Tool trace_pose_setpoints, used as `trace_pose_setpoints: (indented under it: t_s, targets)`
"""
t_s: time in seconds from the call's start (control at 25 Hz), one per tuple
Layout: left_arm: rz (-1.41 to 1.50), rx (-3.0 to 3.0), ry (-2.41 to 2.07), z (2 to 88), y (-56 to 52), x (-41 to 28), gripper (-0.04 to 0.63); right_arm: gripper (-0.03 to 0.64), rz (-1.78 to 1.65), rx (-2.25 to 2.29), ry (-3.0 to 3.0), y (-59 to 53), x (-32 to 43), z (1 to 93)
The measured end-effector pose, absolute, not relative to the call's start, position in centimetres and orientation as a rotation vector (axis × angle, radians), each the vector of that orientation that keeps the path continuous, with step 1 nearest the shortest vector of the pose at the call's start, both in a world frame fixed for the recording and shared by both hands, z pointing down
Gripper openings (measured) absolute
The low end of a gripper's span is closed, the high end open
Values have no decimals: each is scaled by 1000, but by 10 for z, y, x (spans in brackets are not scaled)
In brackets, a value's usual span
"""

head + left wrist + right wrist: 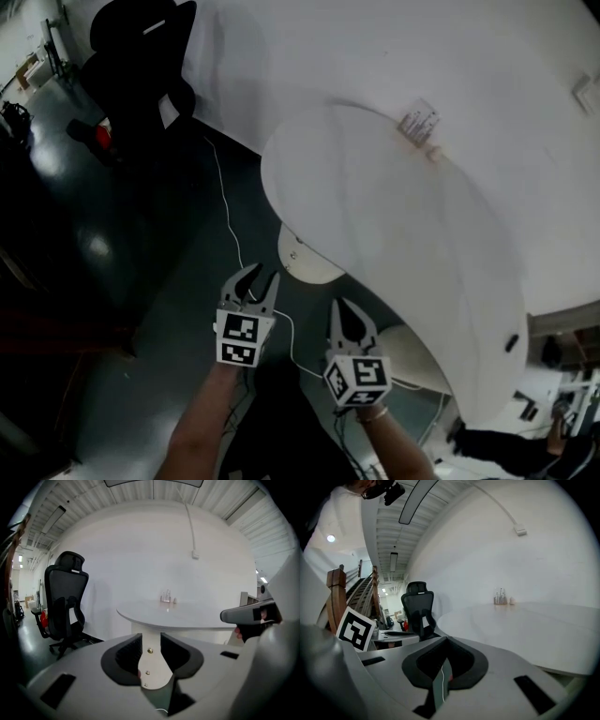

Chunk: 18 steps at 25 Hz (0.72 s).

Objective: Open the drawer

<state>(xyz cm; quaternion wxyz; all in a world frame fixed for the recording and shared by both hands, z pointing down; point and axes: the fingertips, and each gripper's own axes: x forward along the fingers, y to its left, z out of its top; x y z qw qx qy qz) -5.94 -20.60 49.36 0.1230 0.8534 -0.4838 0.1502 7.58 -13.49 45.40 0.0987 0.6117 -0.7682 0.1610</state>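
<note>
No drawer shows in any view. My left gripper (266, 274) (151, 640) hangs over the dark floor just short of the white round table (394, 225) (187, 616). Its jaws stand open and empty, and the table's pedestal (152, 667) shows through the gap. To its right, my right gripper (339, 309) (445, 641) sits beside the table's near edge. Its fingertips meet with nothing held, and only a thin wedge of floor shows behind them. Both point slightly downward towards the table.
A small holder (419, 122) (500, 597) stands on the table's far side by the white wall. A black office chair (141, 56) (65, 602) is at the far left with a red item (103, 136) beside it. A white cable (230, 216) runs across the floor.
</note>
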Motion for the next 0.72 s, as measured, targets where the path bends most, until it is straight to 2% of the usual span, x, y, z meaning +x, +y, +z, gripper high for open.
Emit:
trace_pose_setpoints:
  t_s: [0.72]
  targets:
    - [528, 2443, -1302, 630, -260, -8, 144, 3, 473, 1738, -2185, -172, 77, 551]
